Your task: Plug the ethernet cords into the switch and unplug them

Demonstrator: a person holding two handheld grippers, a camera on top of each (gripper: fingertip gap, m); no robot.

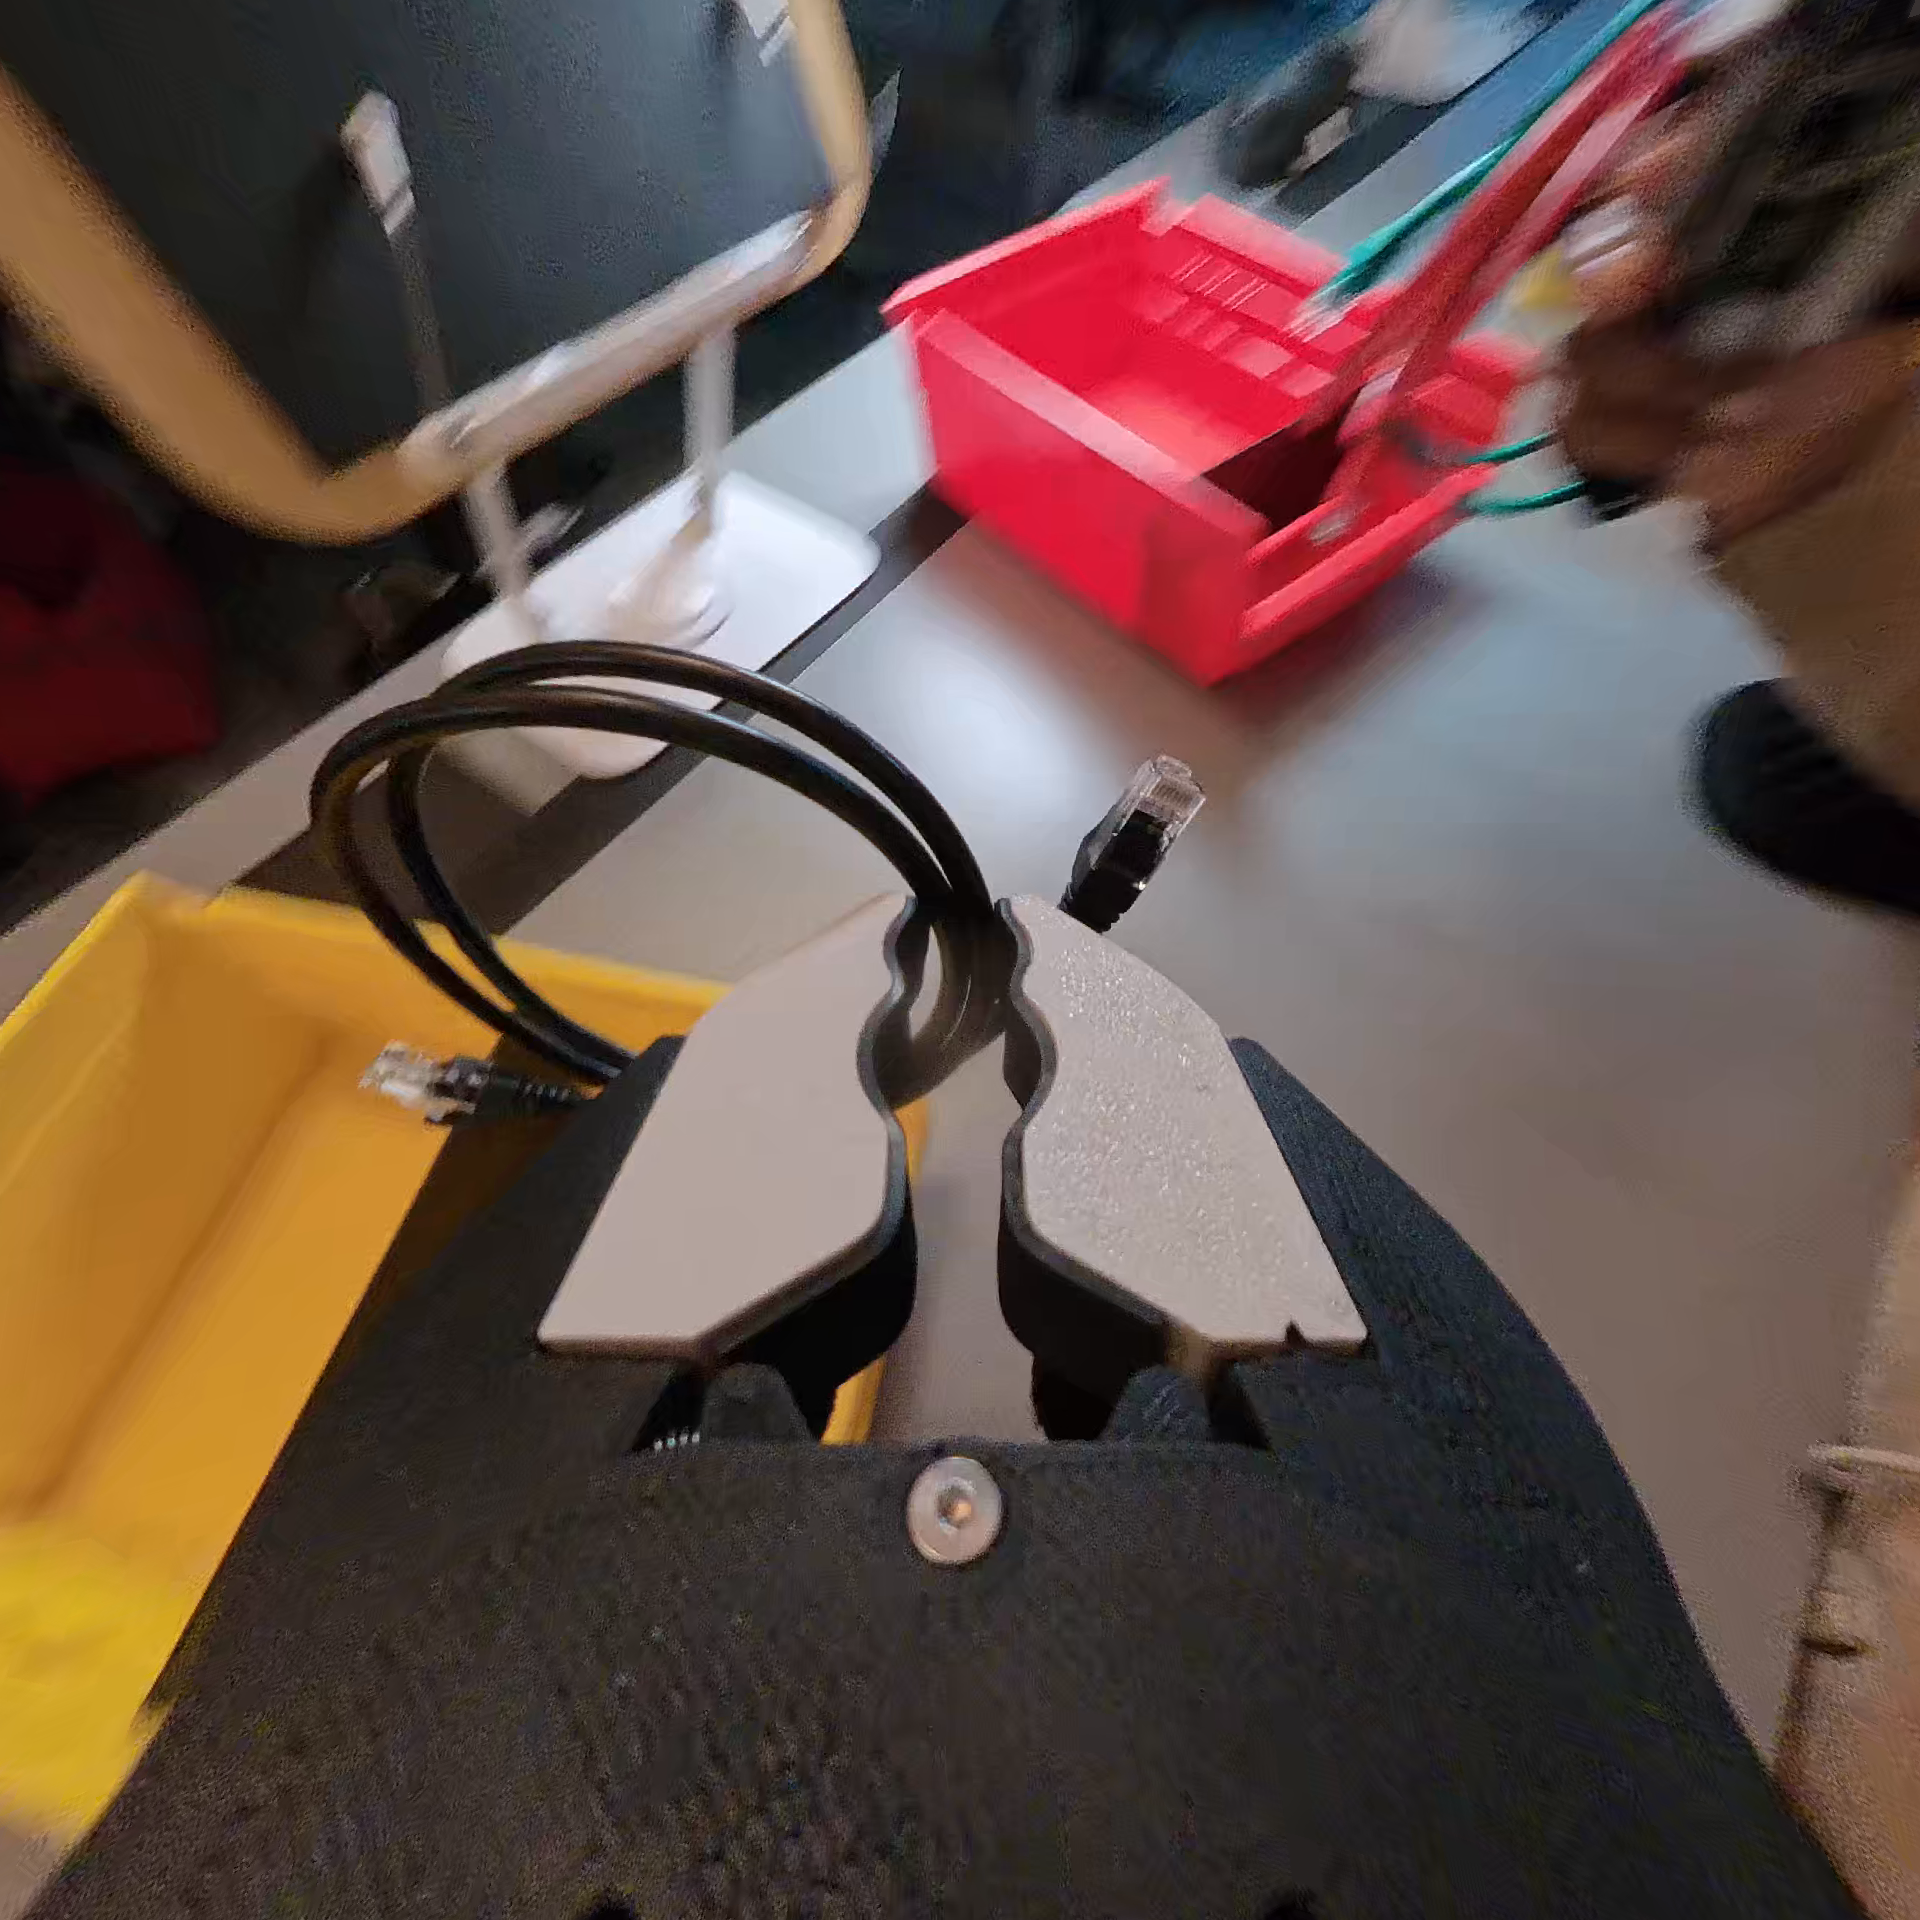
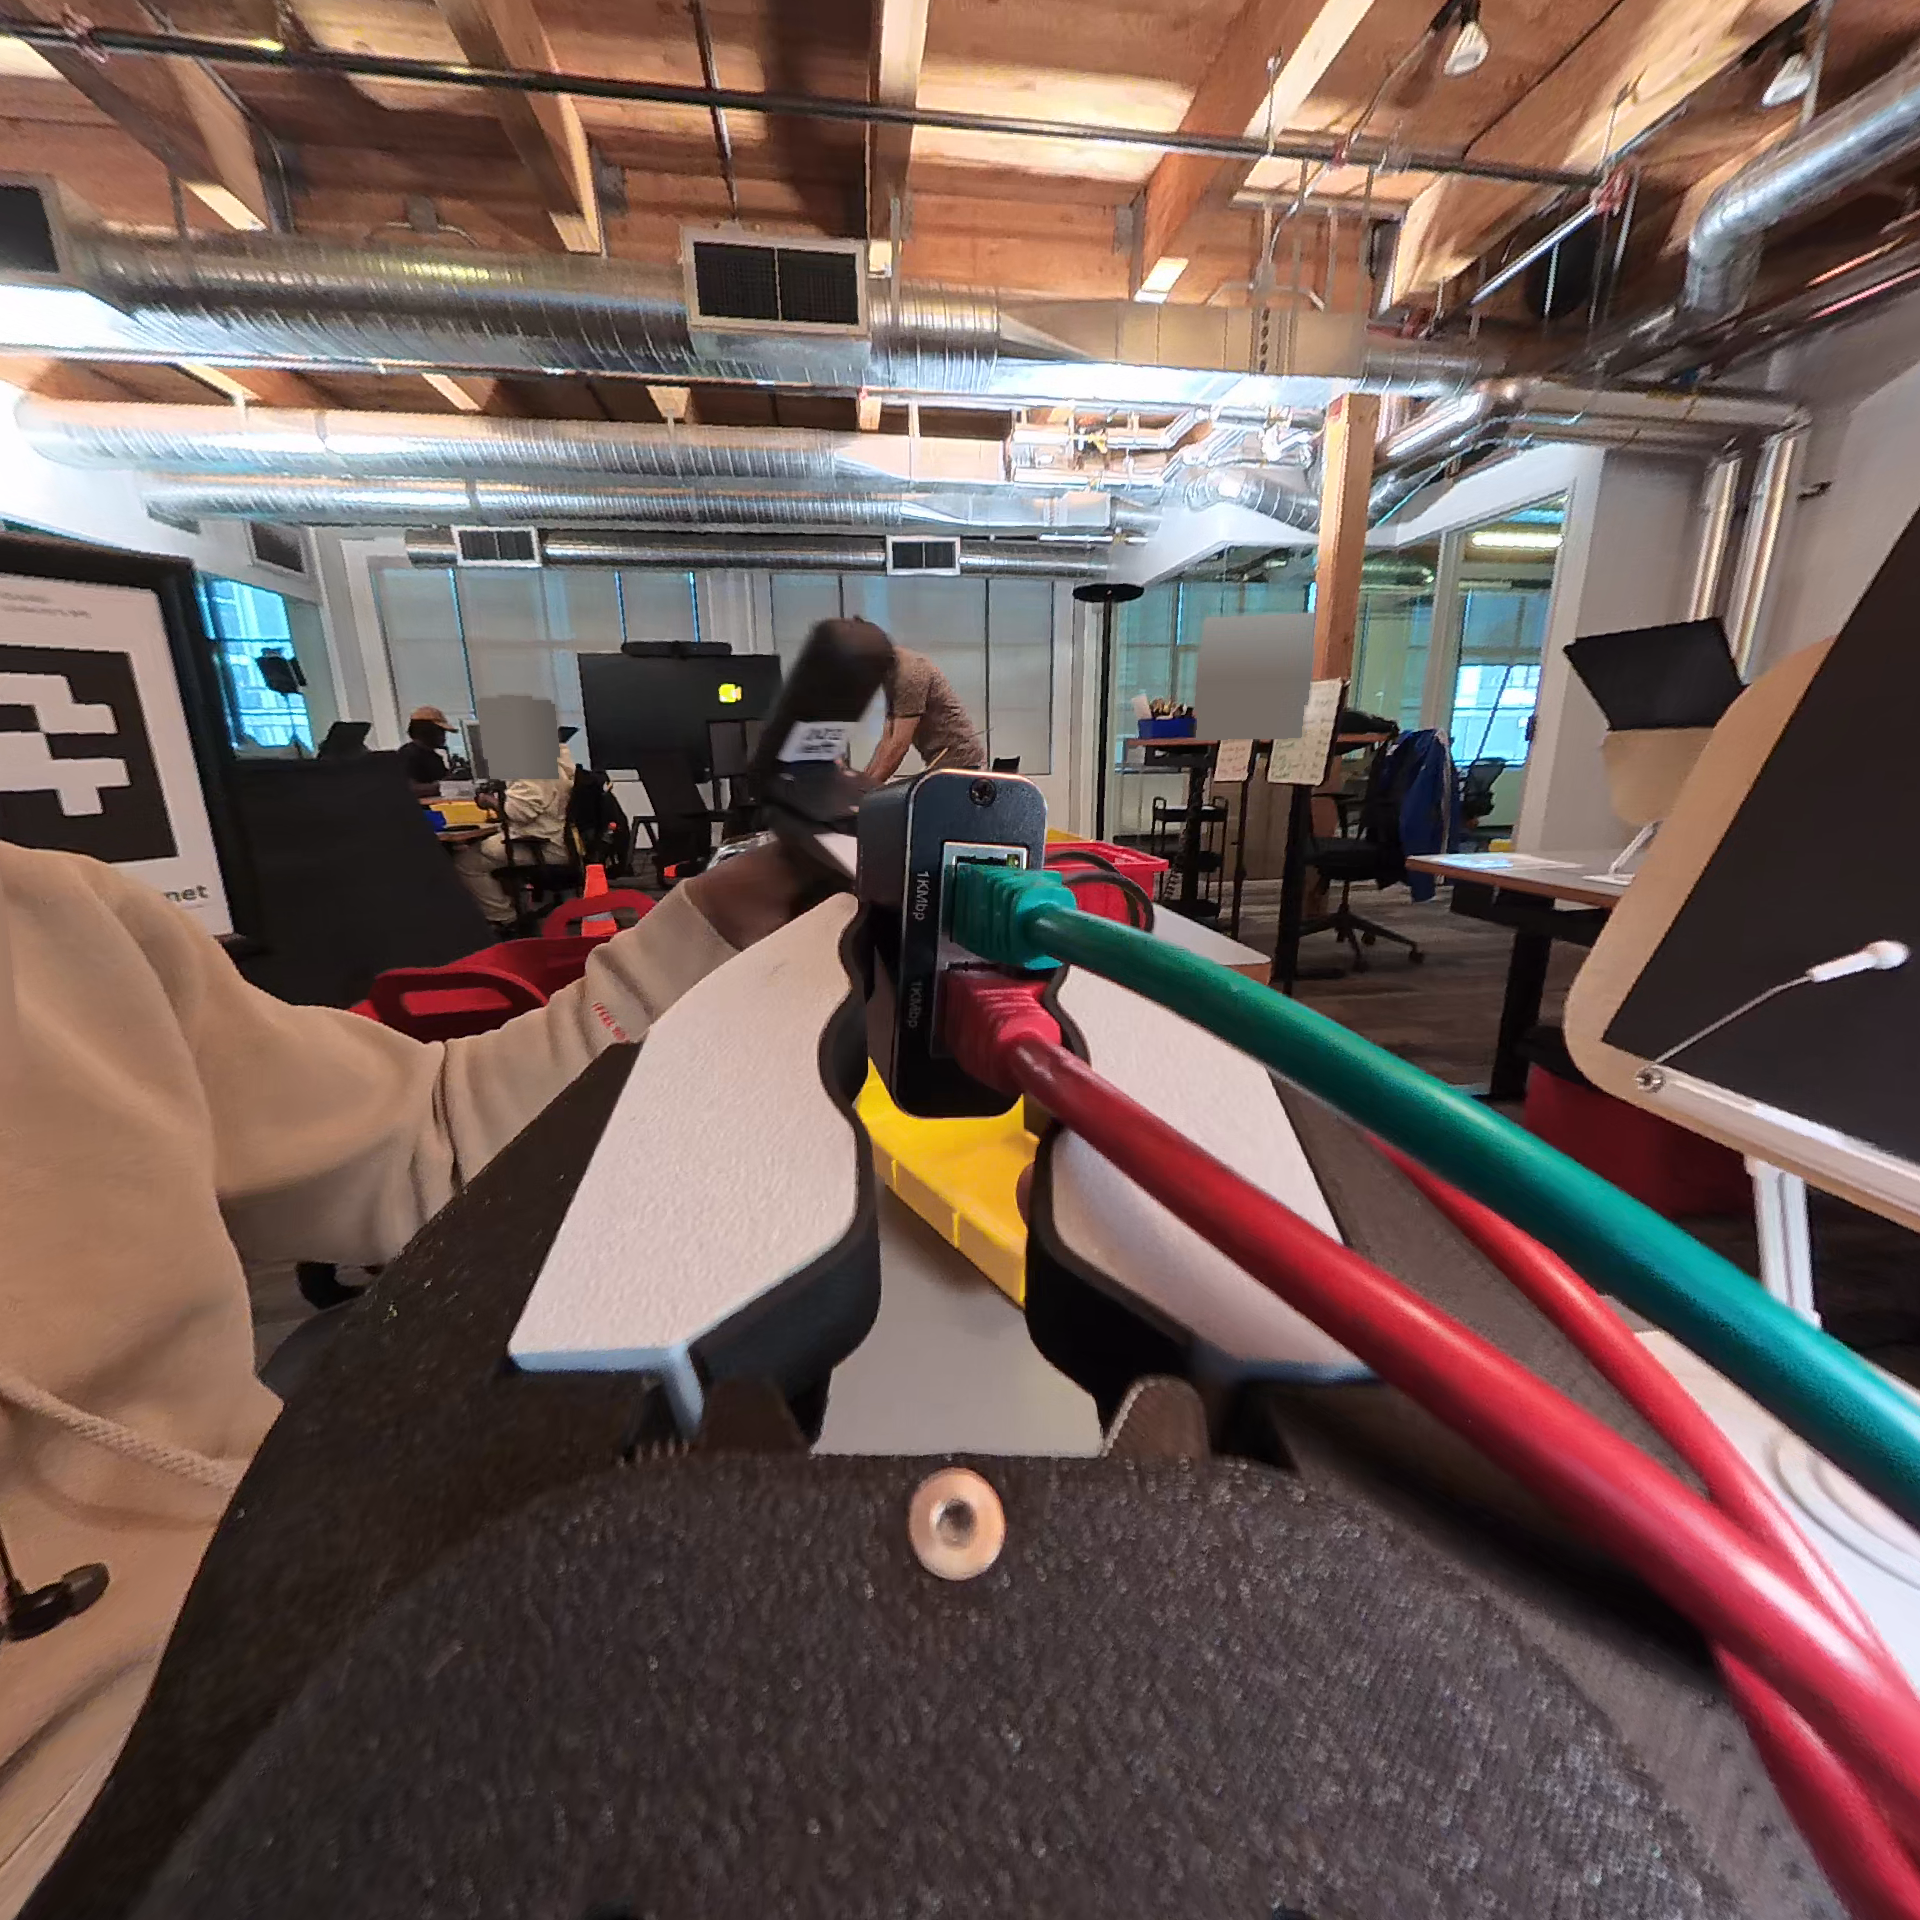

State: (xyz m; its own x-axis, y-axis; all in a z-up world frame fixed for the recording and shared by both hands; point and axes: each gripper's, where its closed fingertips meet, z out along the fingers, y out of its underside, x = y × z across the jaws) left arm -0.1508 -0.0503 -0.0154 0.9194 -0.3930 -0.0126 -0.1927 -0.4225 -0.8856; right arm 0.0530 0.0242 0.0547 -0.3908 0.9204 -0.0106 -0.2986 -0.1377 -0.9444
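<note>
Black cord lifted in the left gripper, switch with two cords plugged in held up by the right.

The left gripper (image 1: 951, 997) is clenched on the looped black ethernet cord (image 1: 623, 717), one clear-tipped plug (image 1: 1153, 810) standing free beyond the fingertips, probably so it can be aimed at a port. It hangs between the yellow plastic bin (image 1: 208, 1143) and red plastic bin (image 1: 1143, 436), with bare grey tabletop (image 1: 1403, 935) ahead. The right gripper (image 2: 951, 1039) clamps the small black switch (image 2: 925, 935) upright; its green cord (image 2: 1351, 1081) and red cord (image 2: 1299, 1278) trail off right, crowding that side.
</note>
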